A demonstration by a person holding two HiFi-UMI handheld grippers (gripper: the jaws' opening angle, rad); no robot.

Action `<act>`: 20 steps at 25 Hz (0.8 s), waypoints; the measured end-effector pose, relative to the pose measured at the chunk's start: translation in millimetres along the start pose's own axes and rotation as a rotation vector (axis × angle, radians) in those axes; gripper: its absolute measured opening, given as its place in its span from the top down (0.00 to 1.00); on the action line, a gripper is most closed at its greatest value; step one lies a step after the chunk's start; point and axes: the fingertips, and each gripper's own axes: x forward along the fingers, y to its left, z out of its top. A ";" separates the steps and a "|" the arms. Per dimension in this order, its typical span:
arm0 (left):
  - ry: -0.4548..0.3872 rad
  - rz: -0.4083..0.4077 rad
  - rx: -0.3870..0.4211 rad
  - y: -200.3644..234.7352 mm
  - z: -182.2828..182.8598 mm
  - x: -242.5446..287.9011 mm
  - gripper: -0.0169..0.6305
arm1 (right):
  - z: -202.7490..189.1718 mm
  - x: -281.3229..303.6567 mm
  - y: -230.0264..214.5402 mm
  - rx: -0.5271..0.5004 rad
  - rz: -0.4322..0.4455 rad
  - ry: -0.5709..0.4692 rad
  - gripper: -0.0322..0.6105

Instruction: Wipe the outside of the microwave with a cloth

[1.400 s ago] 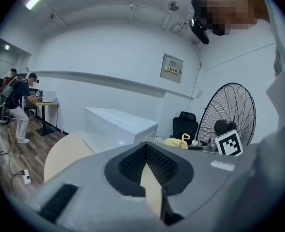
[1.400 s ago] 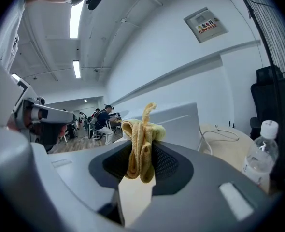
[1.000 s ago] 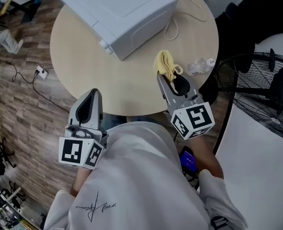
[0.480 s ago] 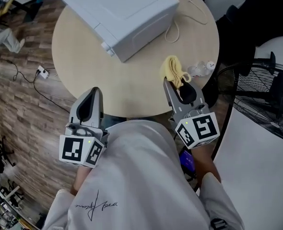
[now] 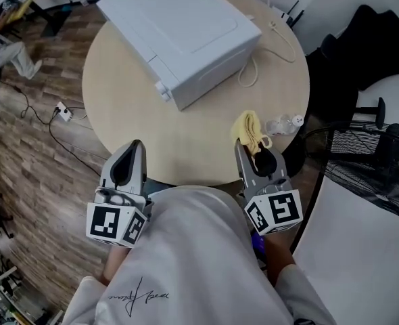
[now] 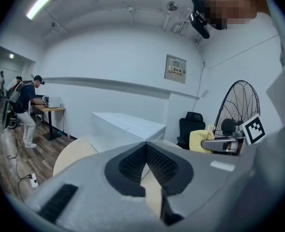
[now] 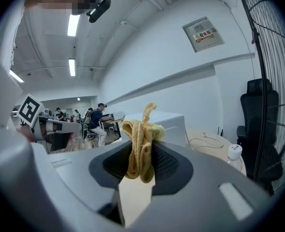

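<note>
Cloth (image 7: 139, 138) tight between right tongs (image 7: 142, 151)

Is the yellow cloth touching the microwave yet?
Apart. The head view shows bare tabletop between the yellow cloth, pinched in the right claw, and the microwave.

White microwave (image 5: 179, 32): upright on round table (image 5: 118, 93), far side. Yellow cloth (image 5: 249, 128): bunched, pinched in right gripper (image 5: 247, 146) jaws.
</note>
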 end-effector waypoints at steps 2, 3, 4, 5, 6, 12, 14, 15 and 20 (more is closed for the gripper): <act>-0.005 -0.003 -0.004 0.6 1.8 -0.6 0.99 | 1.5 -0.9 -1.1 0.001 -0.013 -0.003 0.76; -0.008 -0.003 -0.007 1.1 2.6 -0.6 0.99 | 2.7 -1.1 -1.8 -0.002 -0.016 -0.005 0.76; -0.010 -0.001 -0.010 1.6 3.1 -0.5 0.99 | 3.7 -1.2 -2.5 -0.002 -0.019 -0.005 0.76; -0.010 0.003 -0.011 2.1 3.3 -0.4 0.99 | 4.5 -1.2 -3.2 -0.001 -0.020 -0.004 0.76; -0.010 0.007 -0.012 2.7 3.0 -0.3 0.99 | 4.7 -1.2 -3.8 0.001 -0.021 -0.001 0.76; 0.006 0.030 -0.015 8.7 -4.0 -4.1 0.99 | -2.2 -0.4 -3.6 -0.014 -0.031 0.032 0.77; 0.008 0.036 -0.017 9.8 -5.0 -6.0 0.99 | -4.1 -1.5 -3.6 -0.014 -0.038 0.039 0.77; 0.012 0.037 -0.018 9.4 -5.8 -6.9 0.99 | -4.8 -2.5 -3.6 -0.015 -0.041 0.042 0.77; 0.036 0.025 -0.013 3.8 -12.4 -10.4 0.99 | -5.1 -7.0 -5.3 -0.013 -0.051 0.046 0.77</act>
